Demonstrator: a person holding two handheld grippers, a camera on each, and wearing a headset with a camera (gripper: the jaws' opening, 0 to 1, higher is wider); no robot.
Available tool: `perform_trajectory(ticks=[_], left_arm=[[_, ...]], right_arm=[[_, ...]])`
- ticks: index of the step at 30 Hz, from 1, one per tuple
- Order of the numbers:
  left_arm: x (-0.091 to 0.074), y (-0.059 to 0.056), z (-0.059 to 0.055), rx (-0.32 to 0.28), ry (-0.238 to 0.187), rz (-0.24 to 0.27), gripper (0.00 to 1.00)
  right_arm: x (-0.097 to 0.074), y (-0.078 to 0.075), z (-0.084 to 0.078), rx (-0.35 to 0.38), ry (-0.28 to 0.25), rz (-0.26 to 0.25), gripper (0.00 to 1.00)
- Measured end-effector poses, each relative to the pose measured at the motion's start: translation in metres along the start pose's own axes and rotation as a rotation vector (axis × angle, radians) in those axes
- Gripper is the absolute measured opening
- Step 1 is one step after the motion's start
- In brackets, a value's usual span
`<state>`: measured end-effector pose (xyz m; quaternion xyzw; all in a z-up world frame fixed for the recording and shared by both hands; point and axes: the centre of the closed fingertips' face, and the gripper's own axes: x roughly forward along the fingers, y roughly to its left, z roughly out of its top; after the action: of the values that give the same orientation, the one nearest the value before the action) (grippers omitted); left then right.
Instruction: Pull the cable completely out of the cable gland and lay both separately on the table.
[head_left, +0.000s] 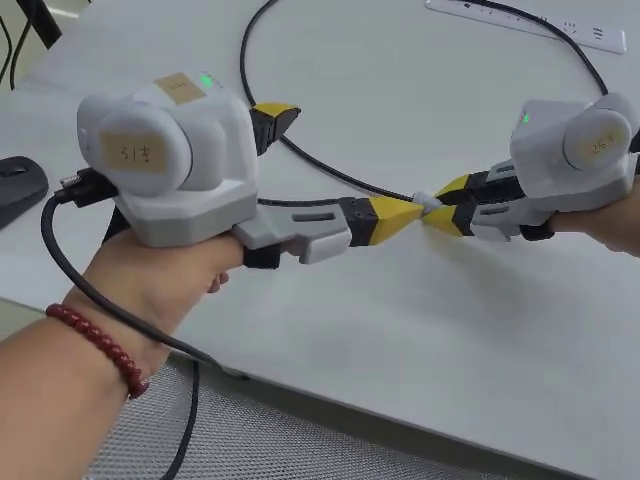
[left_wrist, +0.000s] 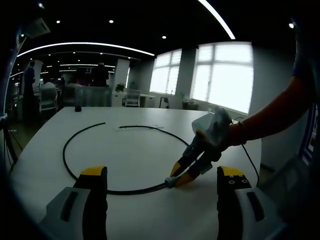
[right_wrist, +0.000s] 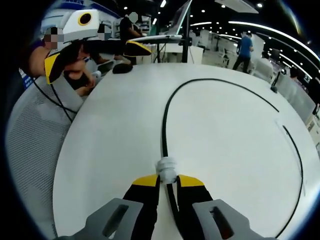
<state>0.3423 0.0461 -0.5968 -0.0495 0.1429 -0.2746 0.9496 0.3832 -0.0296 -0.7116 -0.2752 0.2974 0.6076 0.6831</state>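
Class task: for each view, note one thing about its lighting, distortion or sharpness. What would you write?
Head view: soft, even light, faint shadows on the table. Left gripper view: dim, backlit by bright windows; fisheye bends the ceiling lights. Right gripper view: brightly lit, edges curved; the gland and cable look sharp.

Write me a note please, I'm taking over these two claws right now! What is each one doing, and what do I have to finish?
Left claw: open, holding nothing, close beside the gland.
Right claw: shut on the white cable gland, pinched at its tips.
Black cable: threaded through the gland, lying in a big loop on the white table.
Done: gland gripped; cable not yet pulled out.
Left: probably grab the cable with the left claw, pull it free, then lay both apart on the table.
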Motion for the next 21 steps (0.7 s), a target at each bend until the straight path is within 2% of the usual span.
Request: perform_trajectory(ticks=[6, 12, 16, 21], left_arm=[[0.001, -0.001, -0.001, 0.004, 0.006, -0.003, 0.91], [0.002, -0.002, -0.003, 0.006, 0.013, -0.008, 0.91], [0.003, -0.004, -0.003, 0.009, 0.014, -0.014, 0.90], [0.005, -0.009, -0.004, 0.025, 0.021, -0.031, 0.90]], right_arm=[[0.002, -0.002, 0.002, -0.004, 0.008, -0.012, 0.08], [0.002, -0.004, 0.002, -0.032, 0.034, -0.047, 0.08], [-0.004, -0.003, 0.008, -0.022, 0.025, -0.060, 0.08], [-0.021, -0.001, 0.021, -0.013, -0.002, -0.086, 0.08]])
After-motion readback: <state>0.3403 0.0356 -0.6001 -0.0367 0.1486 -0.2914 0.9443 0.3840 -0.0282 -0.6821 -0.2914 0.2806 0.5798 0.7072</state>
